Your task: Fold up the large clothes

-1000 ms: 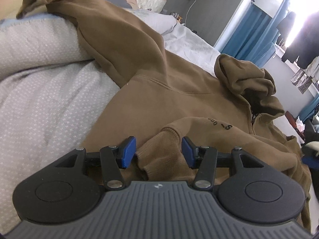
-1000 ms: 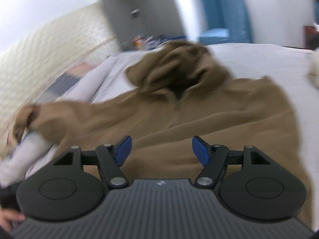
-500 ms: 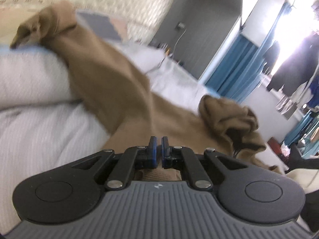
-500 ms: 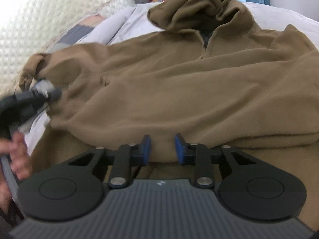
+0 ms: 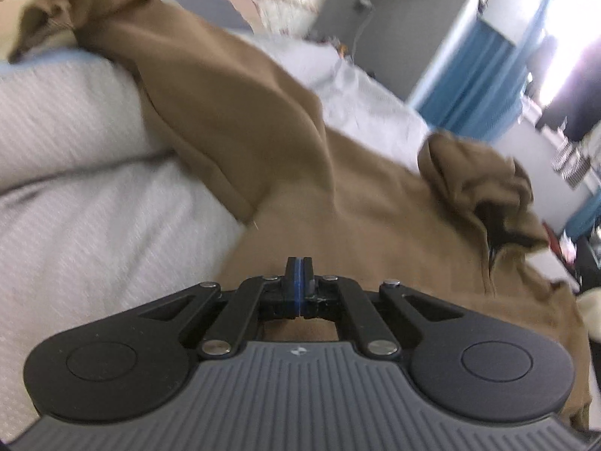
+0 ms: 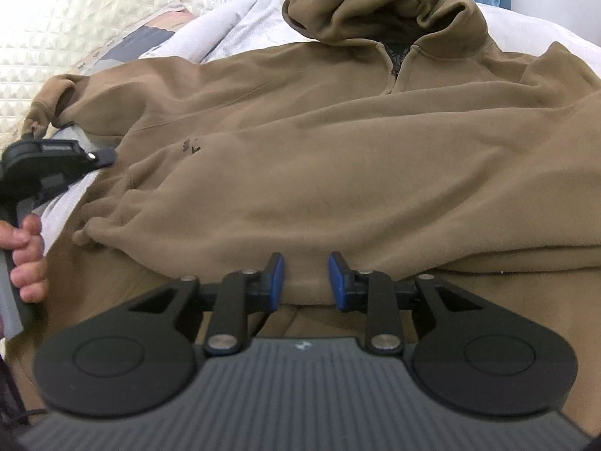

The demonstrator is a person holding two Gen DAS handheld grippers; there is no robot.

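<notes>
Closest in the left wrist view, the left gripper (image 5: 298, 282) has its blue pads pressed flat together, with no cloth visible between them; whether it pinches any fabric below cannot be told. Just ahead, the brown hoodie (image 5: 360, 203) lies spread on the white bedding (image 5: 94, 225), one sleeve (image 5: 210, 86) draped up over a pillow (image 5: 64, 112), the hood (image 5: 484, 184) bunched farther off near blue curtains (image 5: 462, 86). In the right wrist view, the right gripper (image 6: 306, 278) has its fingers partly apart, straddling a folded ridge of the hoodie (image 6: 338, 158) without squeezing it. Left of it, a hand (image 6: 26, 251) holds the other gripper's handle. Beyond lie the hood (image 6: 387, 3) and a quilted headboard (image 6: 75, 11).
</notes>
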